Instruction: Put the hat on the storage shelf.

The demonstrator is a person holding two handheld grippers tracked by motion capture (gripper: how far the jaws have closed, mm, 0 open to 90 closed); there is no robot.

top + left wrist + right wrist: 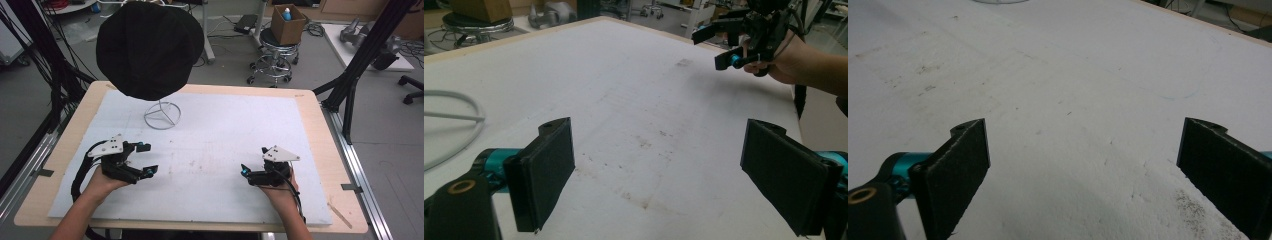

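1. One black hat (149,47) is sitting on one wire hat stand (161,115), at about 11 o'clock on the white mat (225,130) in the high view. The hat's crown and brim are hiding the stand's upright, so only the stand's round base ring is showing on the mat.
2. Two grippers are resting low over the near half of the mat: the left gripper (148,159) at about 8 o'clock and the right gripper (244,170) at about 4 o'clock, each held by one hand.
3. The left gripper is standing released, its two jaws wide apart with nothing between them; in the left gripper view only stained mat is lying in the gap (656,175).
4. The right gripper is likewise spread and grasping nothing; the right gripper view is showing bare mat between its two black pads (1083,170).
5. The hat is lying well apart from both sets of fingers: toward 12 o'clock from the left gripper, and toward 10 o'clock from the right gripper, farther off.
6. In the left gripper view, a curve of the stand's base ring (454,125) is showing at 9 o'clock, apart from the left pad, while the right gripper (724,45) is pointing in from 1 o'clock.
7. One wooden table (320,130) is carrying the mat.
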